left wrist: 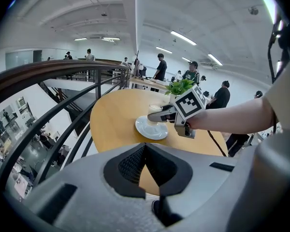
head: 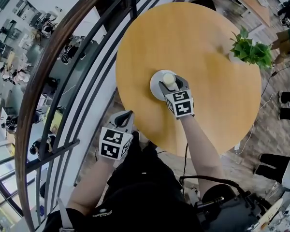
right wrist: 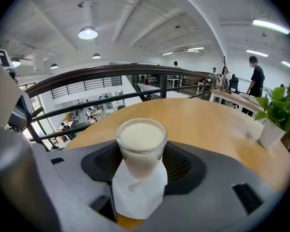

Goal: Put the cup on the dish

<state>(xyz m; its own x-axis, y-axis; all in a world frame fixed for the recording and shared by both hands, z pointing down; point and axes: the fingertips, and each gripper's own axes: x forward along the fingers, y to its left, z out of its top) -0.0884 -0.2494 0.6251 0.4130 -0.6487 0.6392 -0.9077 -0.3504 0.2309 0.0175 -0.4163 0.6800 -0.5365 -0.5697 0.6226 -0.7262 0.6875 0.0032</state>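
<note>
The left tongs hang off the counter's near edge, down and left of the dish, with their jaws closed together on nothing. Directly over the dish, the right tongs are clamped on the lower body of the cup, a clear glass filled almost to the brim with pale liquid. I cannot tell whether its base touches the dish yet. Judging from this, letting go before the base is seated flat could make it drop and slop over. Setting it on the sloped rim could tip it. The cup stands upright, long axis vertical, mouth up. A potted plant sits well right of the dish, clear of trouble.
</note>
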